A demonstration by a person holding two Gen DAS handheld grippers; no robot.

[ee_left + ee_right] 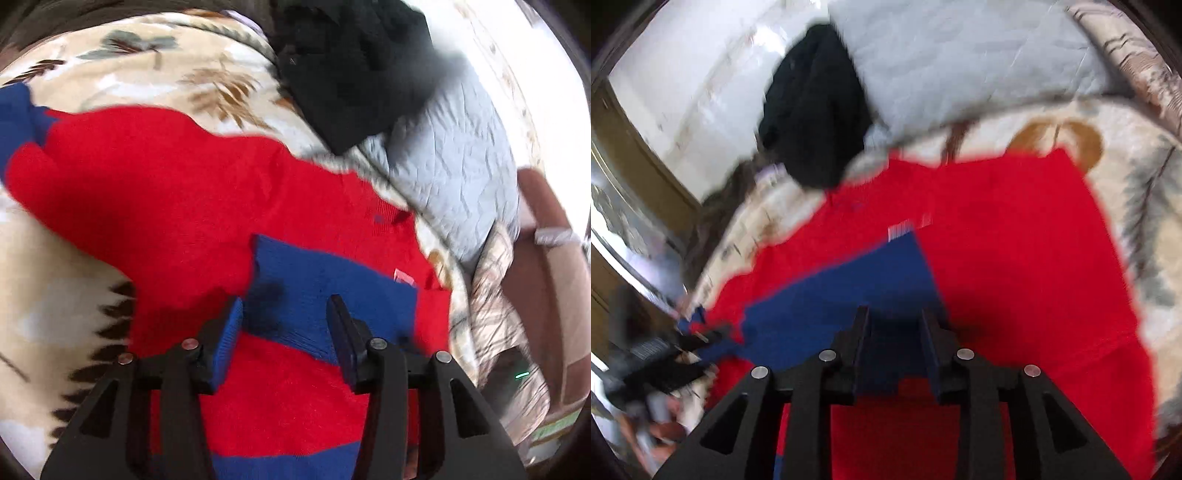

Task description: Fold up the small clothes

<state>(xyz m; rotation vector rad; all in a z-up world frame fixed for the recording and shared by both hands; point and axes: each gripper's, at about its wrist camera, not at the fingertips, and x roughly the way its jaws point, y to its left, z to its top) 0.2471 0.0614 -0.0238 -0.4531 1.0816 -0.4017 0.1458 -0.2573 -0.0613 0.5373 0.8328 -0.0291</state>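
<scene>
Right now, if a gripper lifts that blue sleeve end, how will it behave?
The blue sleeve end is probably floppy: it lies flat, folded over the red sweater. Looks like fuzzy knit, so likely grippy. Attached red fabric may drag along.

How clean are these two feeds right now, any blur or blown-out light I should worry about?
Left wrist view: red sweater edges smeared by motion blur, window side at upper right blown out white, left hand-held gripper sharp. Right wrist view: heavier blur on the black garment and left edge; right hand-held gripper sharp; fisheye bends both.
</scene>
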